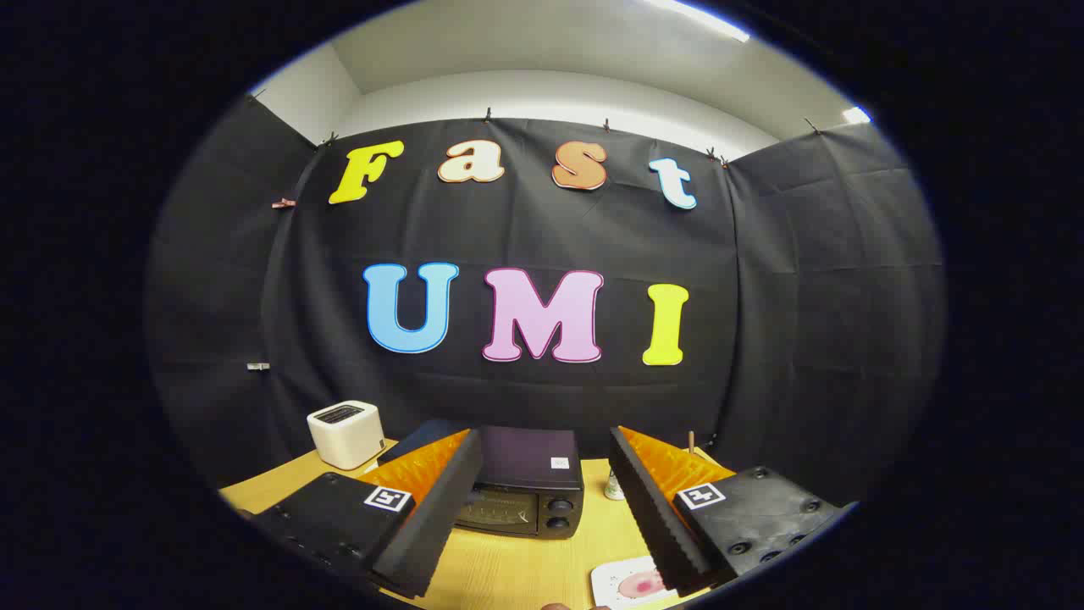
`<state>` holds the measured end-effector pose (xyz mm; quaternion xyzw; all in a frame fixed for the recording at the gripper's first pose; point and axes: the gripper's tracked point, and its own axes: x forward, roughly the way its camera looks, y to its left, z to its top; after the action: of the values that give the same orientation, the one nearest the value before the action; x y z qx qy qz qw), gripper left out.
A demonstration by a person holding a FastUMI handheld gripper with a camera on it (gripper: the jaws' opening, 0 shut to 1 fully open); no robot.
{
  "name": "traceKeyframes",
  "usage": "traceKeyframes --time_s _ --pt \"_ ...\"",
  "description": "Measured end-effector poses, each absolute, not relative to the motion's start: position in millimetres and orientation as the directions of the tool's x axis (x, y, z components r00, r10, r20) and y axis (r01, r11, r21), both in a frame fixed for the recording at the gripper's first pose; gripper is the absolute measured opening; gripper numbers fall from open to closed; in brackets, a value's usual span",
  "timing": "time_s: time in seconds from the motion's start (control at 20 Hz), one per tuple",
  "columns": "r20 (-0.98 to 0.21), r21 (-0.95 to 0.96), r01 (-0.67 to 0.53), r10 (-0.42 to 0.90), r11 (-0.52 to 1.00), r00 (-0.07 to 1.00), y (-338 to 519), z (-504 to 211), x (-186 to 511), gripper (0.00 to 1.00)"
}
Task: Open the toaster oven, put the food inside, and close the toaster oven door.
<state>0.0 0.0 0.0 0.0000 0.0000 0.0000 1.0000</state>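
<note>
Wood-grain tabletop (525, 568), light yellow, runs under everything; black cloth wall (804, 322) behind and on both sides, white ceiling (542, 51) with strip lights above.

Left to right:
- white toaster (345, 434) at the far left of the table, against the cloth, slot on top.
- dark flat item just behind the left finger, mostly hidden by it; can't tell what it is.
- toaster oven (529, 491), black, sits beyond the fingers and in the gap between them; door closed, two knobs on its right side. Left part of the front is covered by the left finger.
- small pale object (614, 489) right of the oven, partly behind the right finger; too small to identify.
- white plate (611, 583) with pink food (641, 583) on it, near the right finger, plate partly covered by that finger.

gripper (546, 508): fingers spread wide apart, nothing held between them, hanging above the table and short of the oven.
</note>
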Motion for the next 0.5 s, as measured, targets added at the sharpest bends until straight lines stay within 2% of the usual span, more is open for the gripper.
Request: traceKeyframes --time_s 0.5 --pt "-0.033 0.034 0.025 -0.023 0.999 0.999 1 -19 -6 0.98"
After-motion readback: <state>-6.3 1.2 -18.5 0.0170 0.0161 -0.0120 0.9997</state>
